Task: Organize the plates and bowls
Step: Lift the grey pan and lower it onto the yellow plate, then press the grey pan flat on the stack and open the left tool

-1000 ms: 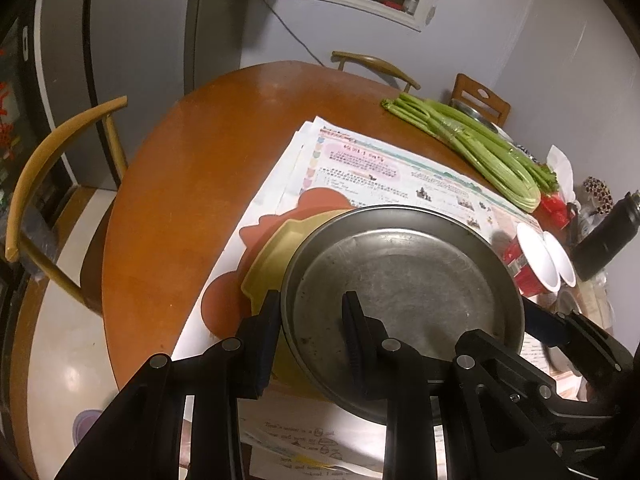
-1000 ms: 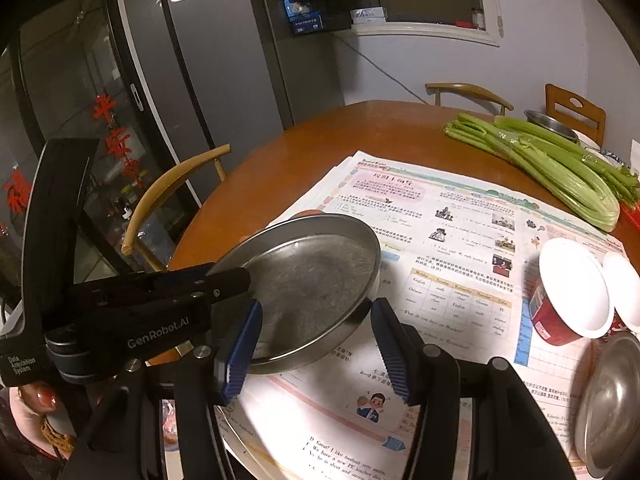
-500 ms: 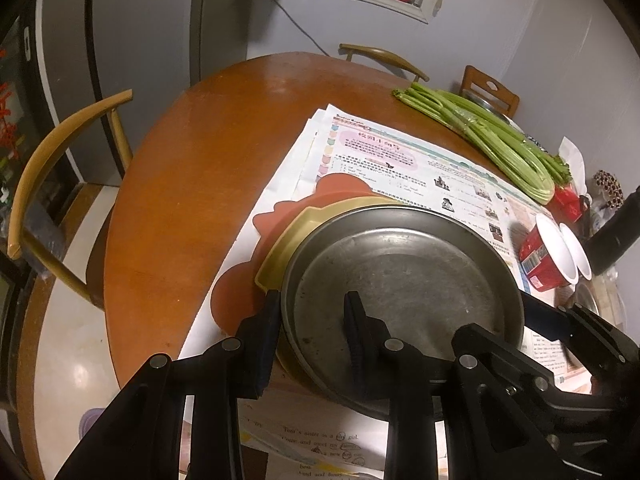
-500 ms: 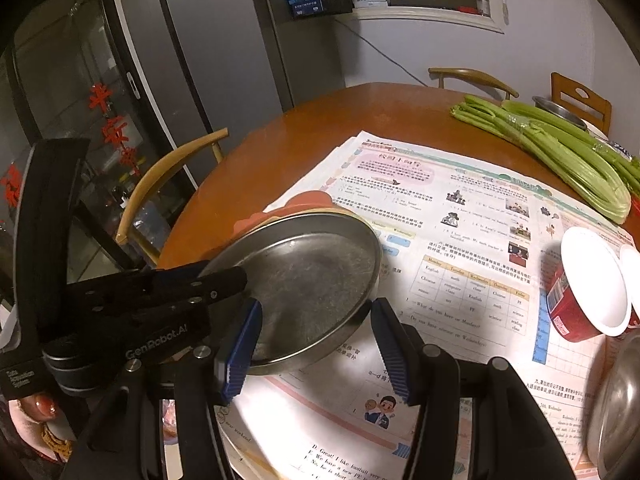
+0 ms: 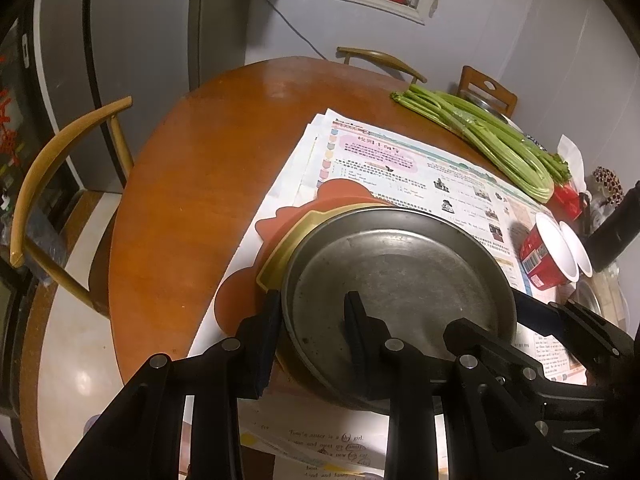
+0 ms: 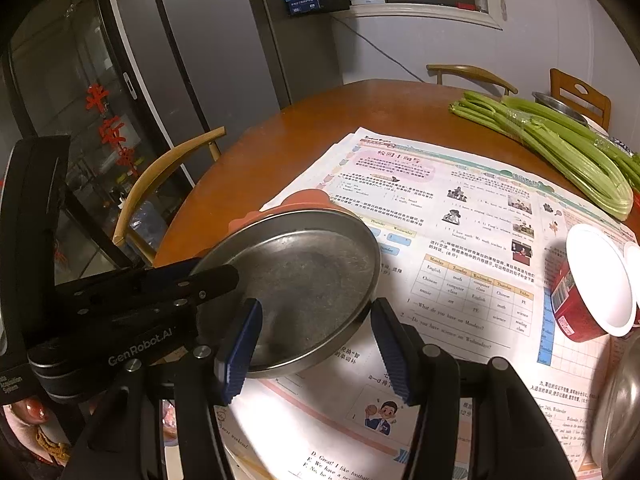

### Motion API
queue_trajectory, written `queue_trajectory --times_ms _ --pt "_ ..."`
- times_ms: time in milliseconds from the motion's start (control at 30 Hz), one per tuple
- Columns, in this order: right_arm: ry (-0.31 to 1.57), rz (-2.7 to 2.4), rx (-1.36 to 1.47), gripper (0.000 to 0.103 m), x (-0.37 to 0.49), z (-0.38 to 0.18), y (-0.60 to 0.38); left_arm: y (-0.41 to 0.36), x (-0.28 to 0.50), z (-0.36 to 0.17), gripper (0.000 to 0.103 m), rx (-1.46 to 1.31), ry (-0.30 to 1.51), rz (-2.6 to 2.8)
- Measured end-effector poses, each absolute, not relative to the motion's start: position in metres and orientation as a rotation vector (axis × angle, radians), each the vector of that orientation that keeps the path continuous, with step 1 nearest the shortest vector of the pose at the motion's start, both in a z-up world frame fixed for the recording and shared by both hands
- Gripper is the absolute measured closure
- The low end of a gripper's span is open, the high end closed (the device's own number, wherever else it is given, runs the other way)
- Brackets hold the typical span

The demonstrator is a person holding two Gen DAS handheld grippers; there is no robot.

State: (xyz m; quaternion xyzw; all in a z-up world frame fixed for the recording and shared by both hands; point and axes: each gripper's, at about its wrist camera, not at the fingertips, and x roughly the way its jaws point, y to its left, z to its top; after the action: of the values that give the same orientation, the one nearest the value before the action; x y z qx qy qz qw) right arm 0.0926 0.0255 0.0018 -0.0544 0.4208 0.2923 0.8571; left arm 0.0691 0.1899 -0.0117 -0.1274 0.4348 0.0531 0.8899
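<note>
Round wooden table (image 5: 192,208), curved chairs (image 5: 48,184), grey walls (image 5: 500,40)

"GenRobot.AI" in white on the black body of the left gripper (image 6: 216,280); on the newspaper (image 6: 460,280), a timetable headed Monday, Tuesday, Wednesday, with English, Chinese, music, math, and lines "What do you have on Mondays?", "D. Great! I like football"

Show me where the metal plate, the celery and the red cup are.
metal plate (image 5: 404,268), left wrist view, on its flat inner bottom.
celery (image 6: 568,152), right wrist view, on the middle of the stalks.
red cup (image 6: 576,312), right wrist view, on its red side wall.
</note>
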Motion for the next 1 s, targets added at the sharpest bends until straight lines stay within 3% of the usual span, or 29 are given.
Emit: queue_trajectory --times_ms 567,733,1000 --pt "0.873 0.623 -0.151 0.046 0.091 -0.001 0.035 0.226 0.052 -0.01 0.064 -0.346 0.867 0.187" --pt "0.869 0.621 -0.136 0.046 0.096 0.0 0.032 0.24 0.043 -0.018 0.052 -0.464 0.865 0.146" --pt "0.858 0.614 -0.073 0.046 0.096 0.008 0.015 0.24 0.052 -0.031 0.051 -0.531 0.894 0.098"
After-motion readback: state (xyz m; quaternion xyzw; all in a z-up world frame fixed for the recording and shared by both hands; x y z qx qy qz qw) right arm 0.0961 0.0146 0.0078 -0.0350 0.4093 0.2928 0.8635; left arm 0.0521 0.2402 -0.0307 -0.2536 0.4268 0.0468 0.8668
